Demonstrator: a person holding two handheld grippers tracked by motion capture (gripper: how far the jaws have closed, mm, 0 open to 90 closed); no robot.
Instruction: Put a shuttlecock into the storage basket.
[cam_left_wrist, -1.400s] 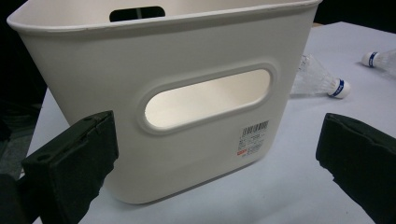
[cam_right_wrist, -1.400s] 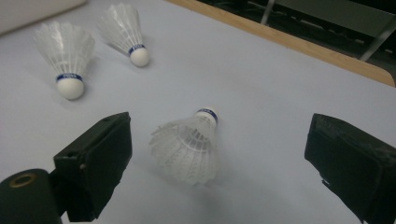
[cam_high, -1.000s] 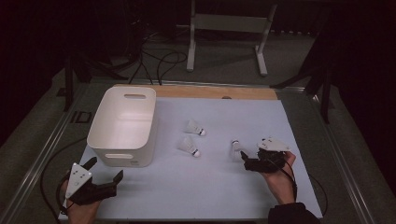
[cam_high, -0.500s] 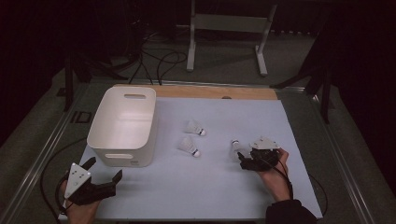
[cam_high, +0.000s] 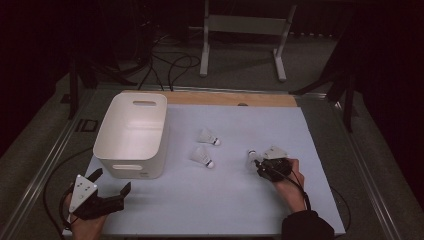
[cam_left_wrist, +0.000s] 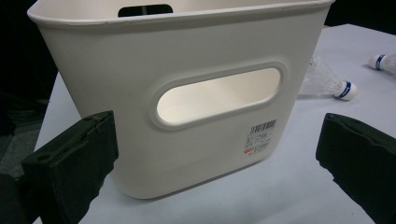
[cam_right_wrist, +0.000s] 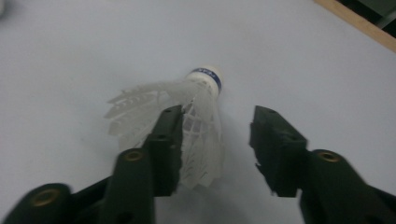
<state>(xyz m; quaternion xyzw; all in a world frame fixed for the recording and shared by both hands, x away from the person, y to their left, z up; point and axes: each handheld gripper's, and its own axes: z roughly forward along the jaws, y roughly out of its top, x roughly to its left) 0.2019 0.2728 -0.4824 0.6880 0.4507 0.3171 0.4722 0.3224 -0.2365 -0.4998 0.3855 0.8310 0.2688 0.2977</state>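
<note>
Stood in a dark room. Had a pale blue table top (cam_high: 235, 125) with a wooden strip (cam_high: 235, 99) at the back. Showed a grey floor (cam_high: 240, 65), black cables (cam_high: 170, 62) and a metal stand (cam_high: 242, 25) behind.

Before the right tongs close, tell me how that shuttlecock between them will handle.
The shuttlecock probably weighs very little: its skirt is thin open white mesh. That skirt looks easily crushed, so the open right tongs, already around it with one jaw against the mesh, should squeeze gently. Lying on its side on the smooth table, it may roll in an arc around its rounded cork tip when nudged.
</note>
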